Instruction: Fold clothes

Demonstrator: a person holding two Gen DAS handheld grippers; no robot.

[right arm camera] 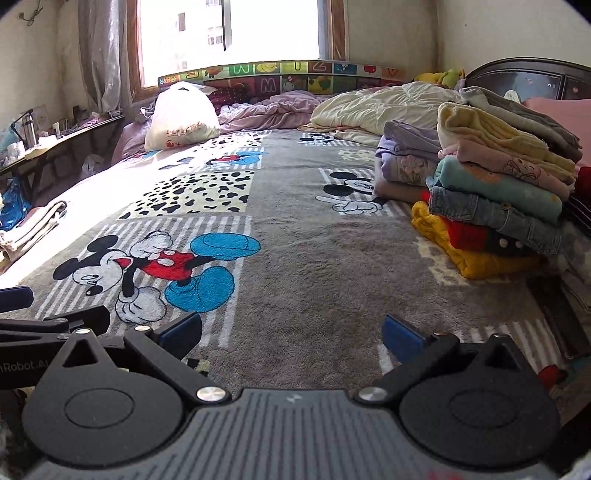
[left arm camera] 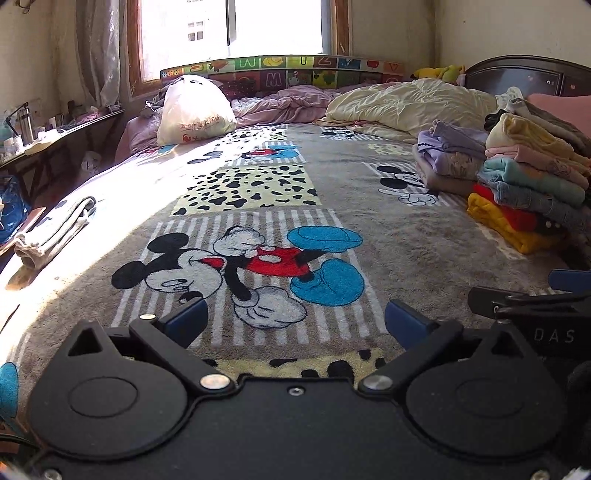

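Over blanket [left arm camera: 332, 192] – both grippers [left arm camera: 293, 319] agape; red obj [right arm camera: 550, 374] in R view only.

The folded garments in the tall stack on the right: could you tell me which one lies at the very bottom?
The yellow garment, flat on the blanket, beneath the red one.

a home bedroom: bed [left arm camera: 332, 221], headboard [left arm camera: 524, 72], curtained window [left arm camera: 236, 26]
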